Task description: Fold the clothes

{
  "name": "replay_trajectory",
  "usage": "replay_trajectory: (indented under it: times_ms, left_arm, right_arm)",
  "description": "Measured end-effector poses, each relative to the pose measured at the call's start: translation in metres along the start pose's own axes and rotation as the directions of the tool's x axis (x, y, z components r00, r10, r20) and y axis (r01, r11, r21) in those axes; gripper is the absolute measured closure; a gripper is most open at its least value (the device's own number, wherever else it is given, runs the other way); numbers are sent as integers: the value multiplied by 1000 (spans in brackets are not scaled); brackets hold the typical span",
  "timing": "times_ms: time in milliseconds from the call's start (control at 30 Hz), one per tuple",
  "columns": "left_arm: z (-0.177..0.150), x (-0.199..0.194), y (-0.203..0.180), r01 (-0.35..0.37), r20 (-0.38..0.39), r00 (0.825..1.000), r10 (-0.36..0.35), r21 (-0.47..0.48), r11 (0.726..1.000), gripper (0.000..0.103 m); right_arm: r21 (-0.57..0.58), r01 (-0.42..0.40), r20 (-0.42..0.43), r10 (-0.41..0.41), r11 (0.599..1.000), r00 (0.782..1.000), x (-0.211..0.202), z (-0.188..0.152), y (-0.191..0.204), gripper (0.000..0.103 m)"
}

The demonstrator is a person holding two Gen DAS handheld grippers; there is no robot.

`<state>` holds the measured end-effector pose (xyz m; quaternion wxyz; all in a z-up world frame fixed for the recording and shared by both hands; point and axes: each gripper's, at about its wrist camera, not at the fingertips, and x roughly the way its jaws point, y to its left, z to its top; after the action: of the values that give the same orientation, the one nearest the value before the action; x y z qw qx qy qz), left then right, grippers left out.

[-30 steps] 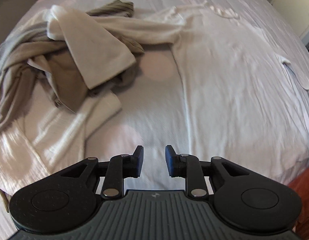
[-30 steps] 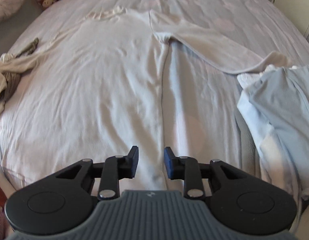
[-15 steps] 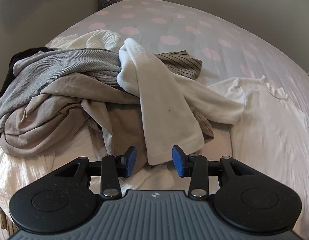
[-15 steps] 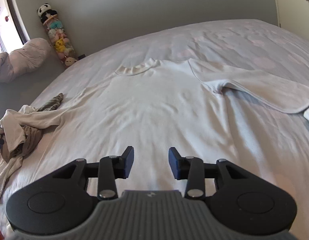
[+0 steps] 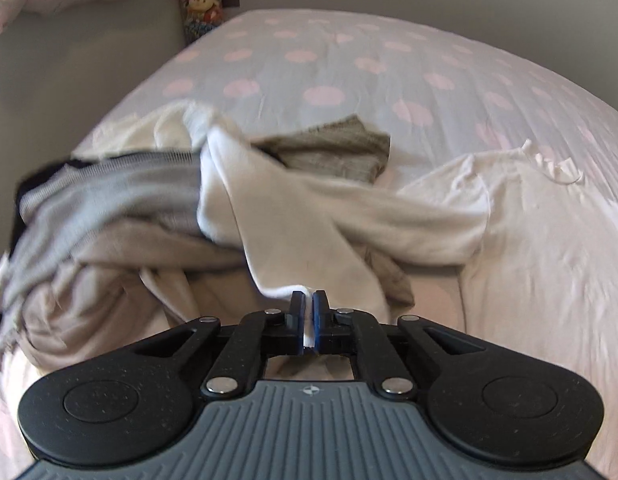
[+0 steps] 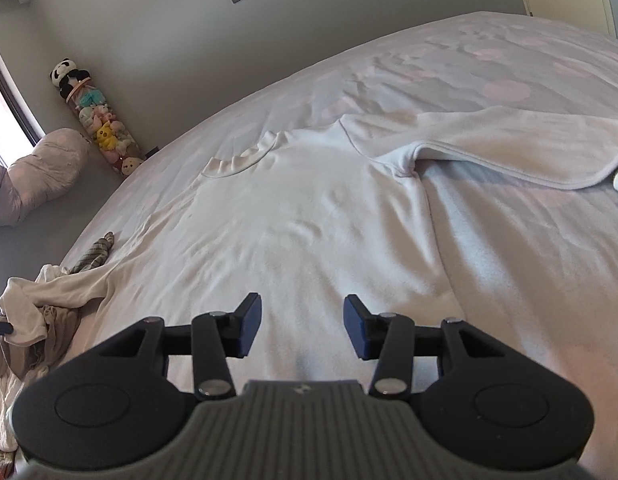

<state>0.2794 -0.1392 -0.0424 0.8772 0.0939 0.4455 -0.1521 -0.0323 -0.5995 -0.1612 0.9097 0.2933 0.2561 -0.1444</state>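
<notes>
A white long-sleeved shirt point(image 6: 309, 216) lies flat on the bed, collar at the far side, its right sleeve point(image 6: 509, 140) spread out to the right. Its left sleeve point(image 5: 309, 232) lies over a pile of clothes. My left gripper point(image 5: 308, 312) is shut on the cuff of that left sleeve. My right gripper point(image 6: 303, 330) is open and empty, just above the shirt's lower body.
The pile of grey, beige and striped clothes point(image 5: 109, 232) lies at the bed's left side and shows in the right wrist view point(image 6: 41, 312). The bed has a pink-dotted cover point(image 5: 349, 80). A tube of plush toys point(image 6: 97, 120) stands by the wall.
My left gripper moved in on the sleeve's cuff and shut on it. My right gripper opened wider and tilted a little further up over the shirt.
</notes>
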Motion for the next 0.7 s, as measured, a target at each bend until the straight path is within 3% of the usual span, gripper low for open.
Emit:
replay_trajectory:
  times_ms: [167,367,600,700]
  left_arm:
    - [48,-45,11,-92,70,994,88,48,995,101]
    - [101,-96,36,-235,141,964,226,54,970,101]
    - [126,-130,77,-336,166,929,331,4,942,101]
    - [125,-135,87,-340,167,926,337,-16,940,101]
  right_arm:
    - [13,-15,-5,15,1000,1000,0,-1,-3,54]
    - [26,-5,-10,5,1000,1000,1,-1,-6,54]
    - [22,2,-13,-2,1000,1000,3,-1,-6,54]
    - [17,7,-8,-7,1000,1000,3,0,-6,54]
